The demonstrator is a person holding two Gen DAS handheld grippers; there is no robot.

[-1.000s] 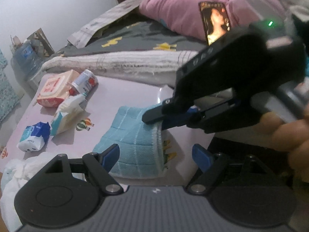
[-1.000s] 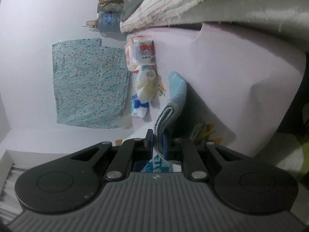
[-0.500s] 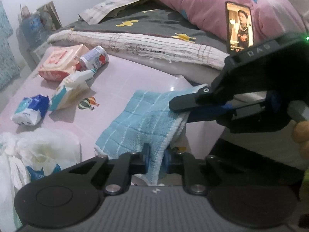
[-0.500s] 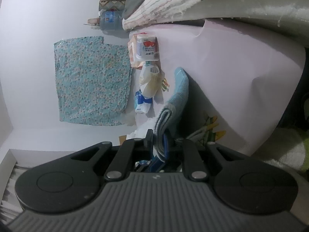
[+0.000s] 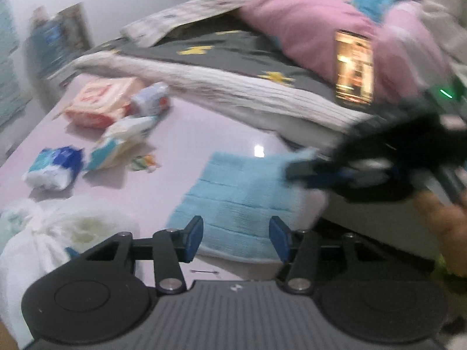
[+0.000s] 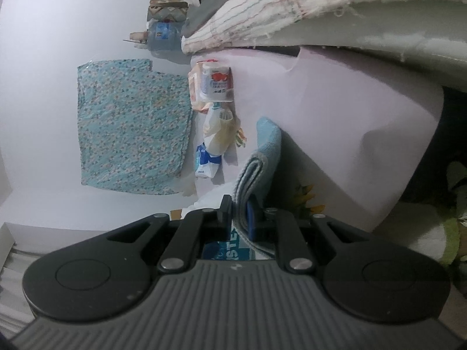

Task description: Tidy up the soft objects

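Observation:
A folded light-blue towel (image 5: 236, 201) lies on the pale pink table (image 5: 186, 134), its near edge between my left gripper's blue pads. My left gripper (image 5: 236, 237) hovers just over that edge with its jaws opening; the pads do not press the cloth. My right gripper (image 5: 309, 172) comes in from the right, shut on the towel's far right corner. In the right wrist view the same towel (image 6: 265, 143) stands on edge, its folded layers pinched in my right gripper (image 6: 240, 218).
Soft packs sit at the table's left: an orange pack (image 5: 102, 105), a small can (image 5: 151, 99), a white-and-teal pouch (image 5: 122, 143), a blue-and-white tissue pack (image 5: 54, 167). A white plastic bag (image 5: 43, 233) lies front left. A bed with a pink pillow (image 5: 306, 26) and a phone (image 5: 354, 67) borders the table.
My left gripper closed on the towel's near edge half a second ago, then let go and lifted back. The towel now lies flatter. The right gripper kept its grip and stayed put.

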